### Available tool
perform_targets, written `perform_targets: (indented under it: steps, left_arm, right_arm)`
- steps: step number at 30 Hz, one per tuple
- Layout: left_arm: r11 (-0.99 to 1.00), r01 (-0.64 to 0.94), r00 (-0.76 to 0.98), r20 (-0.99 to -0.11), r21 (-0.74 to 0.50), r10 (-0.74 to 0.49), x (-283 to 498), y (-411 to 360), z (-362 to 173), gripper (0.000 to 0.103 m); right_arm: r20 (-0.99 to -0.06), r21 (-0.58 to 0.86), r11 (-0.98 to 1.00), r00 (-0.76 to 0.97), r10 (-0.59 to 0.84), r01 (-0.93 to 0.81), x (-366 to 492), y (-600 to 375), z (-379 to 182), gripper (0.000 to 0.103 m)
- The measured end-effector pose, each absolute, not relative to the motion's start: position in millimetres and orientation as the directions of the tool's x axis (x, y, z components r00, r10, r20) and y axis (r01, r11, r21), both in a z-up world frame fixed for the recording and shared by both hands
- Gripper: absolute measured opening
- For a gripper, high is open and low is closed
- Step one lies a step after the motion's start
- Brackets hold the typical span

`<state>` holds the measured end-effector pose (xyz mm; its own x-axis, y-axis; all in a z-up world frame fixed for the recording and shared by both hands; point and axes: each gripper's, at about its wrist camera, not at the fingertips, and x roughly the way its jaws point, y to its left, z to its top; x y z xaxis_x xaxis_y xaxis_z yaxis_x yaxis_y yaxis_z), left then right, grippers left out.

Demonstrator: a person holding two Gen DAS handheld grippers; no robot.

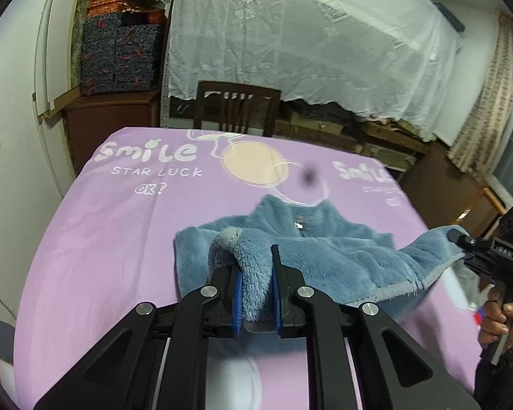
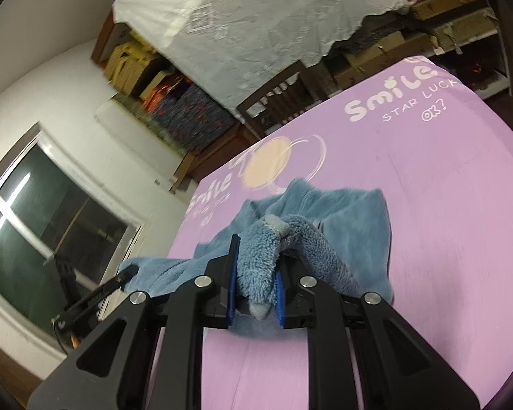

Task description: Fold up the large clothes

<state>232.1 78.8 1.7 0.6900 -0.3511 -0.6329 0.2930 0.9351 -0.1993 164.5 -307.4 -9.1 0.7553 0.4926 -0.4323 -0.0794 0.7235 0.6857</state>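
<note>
A fluffy blue fleece jacket (image 1: 328, 239) with a zipped collar lies on the pink printed cloth (image 1: 113, 232). My left gripper (image 1: 256, 263) is shut on a bunched fold of the jacket with a grey cuff beside it. My right gripper (image 2: 256, 256) is shut on another bunch of the jacket (image 2: 345, 215), near a grey cuff (image 2: 277, 223). In the left wrist view the right gripper (image 1: 461, 239) shows at the right edge, holding the jacket's hem lifted off the cloth. In the right wrist view the left gripper (image 2: 128, 270) shows at the left, on the jacket's edge.
The pink cloth (image 2: 444, 188) covers a table. A dark wooden chair (image 1: 237, 109) stands at its far edge. Behind are shelves under a white lace sheet (image 1: 307, 44), stacked boxes (image 1: 119, 54) on a cabinet, and a window (image 2: 44, 225).
</note>
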Motion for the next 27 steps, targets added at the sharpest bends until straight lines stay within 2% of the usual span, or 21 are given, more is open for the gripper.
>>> perform_targets:
  steps: [4, 7, 9, 11, 16, 17, 19, 20, 21, 24, 27]
  left_arm:
    - [0.954, 0.236, 0.655, -0.695, -0.184, -0.296, 272.8, 69.8, -37.8, 0.014]
    - [0.961, 0.197, 0.601, -0.751, -0.192, -0.274, 298.8, 68.8, -75.0, 0.014]
    - [0.957, 0.196, 0.592, -0.752, -0.215, -0.29, 307.0, 73.6, -91.0, 0.016]
    - [0.951, 0.206, 0.594, -0.742, -0.232, -0.31, 308.6, 77.4, -92.6, 0.016]
    - [0.95, 0.221, 0.601, -0.736, -0.221, -0.311, 301.6, 76.1, -88.8, 0.018]
    - [0.943, 0.235, 0.602, -0.726, -0.237, -0.333, 296.8, 78.9, -82.2, 0.024]
    - [0.92, 0.268, 0.606, -0.693, -0.286, -0.391, 290.0, 84.1, -67.4, 0.045]
    - [0.915, 0.272, 0.627, -0.666, -0.298, -0.404, 283.6, 87.2, -56.6, 0.067]
    - [0.918, 0.267, 0.661, -0.638, -0.292, -0.395, 276.2, 90.0, -46.1, 0.084]
    - [0.914, 0.297, 0.717, -0.566, -0.278, -0.405, 259.0, 95.9, -24.7, 0.091]
    - [0.924, 0.284, 0.726, -0.573, -0.254, -0.381, 259.1, 95.1, -27.8, 0.092]
  right_arm:
    - [-0.459, 0.726, 0.688, 0.74, 0.491, -0.006, 201.8, -313.5, -47.5, 0.016]
    - [-0.516, 0.735, 0.673, 0.707, 0.483, 0.077, 229.0, -316.8, -92.2, 0.016]
    - [-0.529, 0.743, 0.662, 0.693, 0.491, 0.098, 236.4, -318.2, -115.3, 0.015]
    - [-0.505, 0.754, 0.653, 0.702, 0.502, 0.076, 237.9, -320.9, -122.6, 0.015]
    - [-0.53, 0.687, 0.725, 0.707, 0.469, 0.034, 234.8, -310.5, -112.7, 0.019]
    - [-0.527, 0.678, 0.735, 0.709, 0.469, 0.018, 231.8, -309.8, -107.7, 0.023]
    - [-0.477, 0.69, 0.723, 0.727, 0.494, -0.039, 222.5, -313.1, -91.8, 0.041]
    - [-0.448, 0.689, 0.722, 0.744, 0.496, -0.066, 217.4, -315.5, -82.4, 0.052]
    - [-0.423, 0.687, 0.721, 0.758, 0.497, -0.09, 212.5, -317.7, -73.9, 0.055]
    - [-0.364, 0.678, 0.721, 0.788, 0.496, -0.14, 199.2, -324.8, -55.5, 0.058]
    - [-0.393, 0.659, 0.745, 0.797, 0.457, -0.102, 198.7, -330.0, -55.8, 0.059]
